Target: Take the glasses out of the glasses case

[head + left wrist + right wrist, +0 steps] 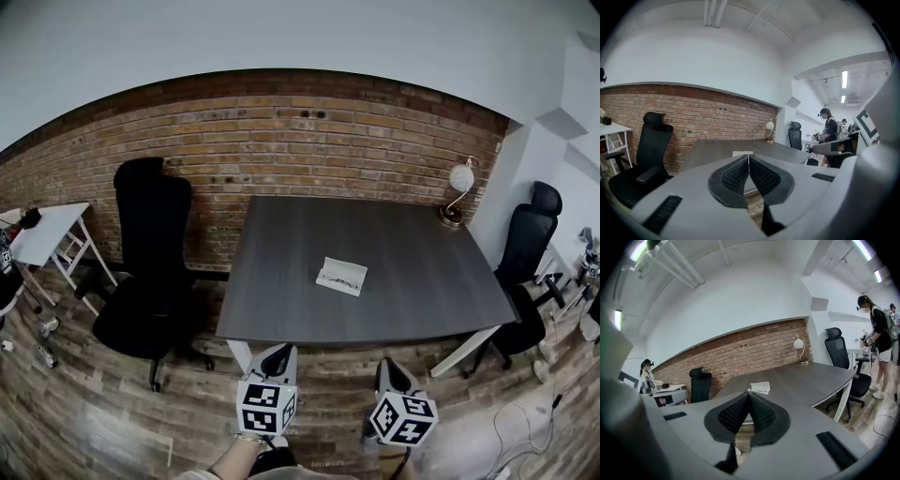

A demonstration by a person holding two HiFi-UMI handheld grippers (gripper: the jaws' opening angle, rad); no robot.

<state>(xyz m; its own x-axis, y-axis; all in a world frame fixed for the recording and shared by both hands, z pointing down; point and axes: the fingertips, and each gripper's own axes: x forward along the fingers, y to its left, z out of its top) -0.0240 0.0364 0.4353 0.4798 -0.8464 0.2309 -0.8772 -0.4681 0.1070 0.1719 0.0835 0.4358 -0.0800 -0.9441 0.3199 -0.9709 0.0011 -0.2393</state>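
Both grippers are short of the surface (394,234), off its near edge and over the wooden floor.
Left gripper (277,356): jaws closed tip to tip, nothing between them.
Right gripper (391,372): same, jaws fully together and empty.
The glasses case (342,276) is white and lies flat near the middle of the surface, slightly toward its near edge. It is well apart from both grippers.
The glasses (339,279) show as a thin dark outline against the case. I can't tell whether they sit in it or on it.
The desk lamp (458,186) stands on the surface's far right corner.
One black office chair (148,272) is off the surface's left side, and a second chair (530,248) is off its right side.
The brick wall (281,141) runs behind the surface's far edge.
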